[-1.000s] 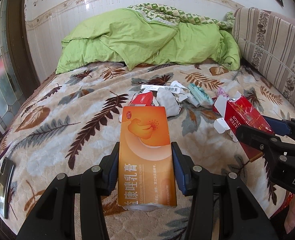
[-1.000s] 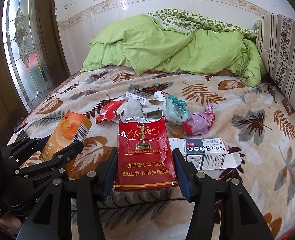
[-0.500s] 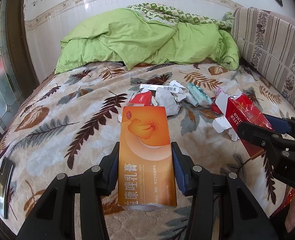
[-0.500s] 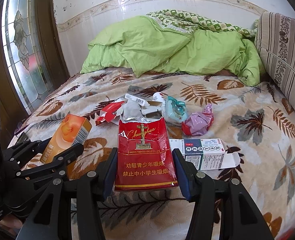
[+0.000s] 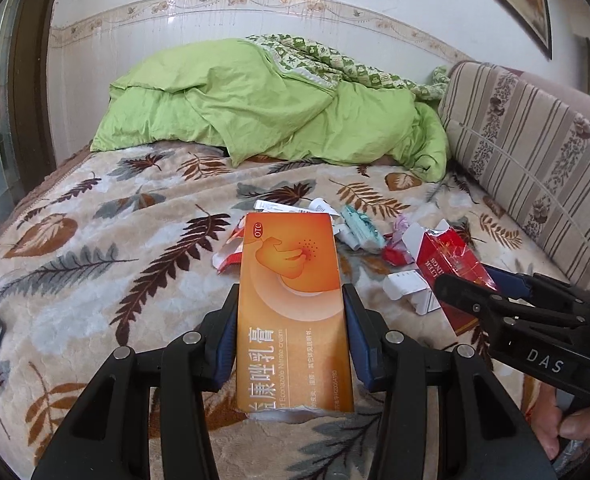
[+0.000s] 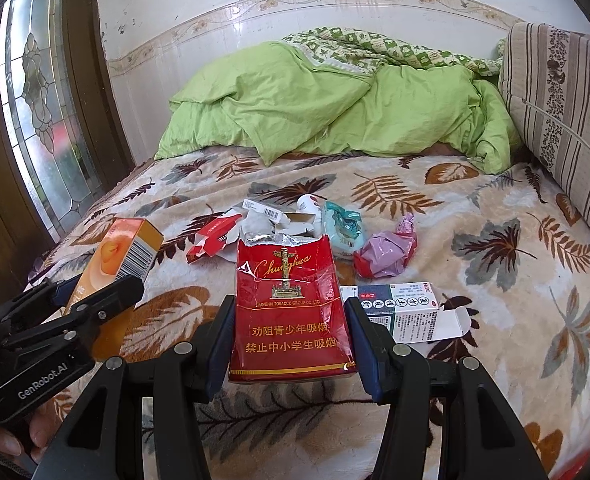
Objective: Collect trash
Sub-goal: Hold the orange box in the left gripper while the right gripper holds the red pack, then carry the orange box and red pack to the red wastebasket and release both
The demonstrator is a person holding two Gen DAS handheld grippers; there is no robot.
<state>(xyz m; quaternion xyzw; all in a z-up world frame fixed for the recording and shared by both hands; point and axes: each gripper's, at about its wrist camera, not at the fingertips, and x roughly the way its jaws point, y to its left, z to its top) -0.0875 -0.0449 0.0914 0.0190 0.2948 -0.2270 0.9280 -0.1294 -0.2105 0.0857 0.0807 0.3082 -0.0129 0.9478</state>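
with left gripper (image 5: pixel 291 320) clamping the orange box (image 5: pixel 293 304) and right gripper (image 6: pixel 291 320) clamping the red pack (image 6: pixel 289 304), several scraps remain on the bed (image 6: pixel 495 280).

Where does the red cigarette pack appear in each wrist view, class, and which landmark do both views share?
Left wrist view: the red cigarette pack sits right of centre, held in the right tool.
Right wrist view: the pack is bottom centre, between the tool's fingers.
Shared landmark: the green quilt at the bed's far end.
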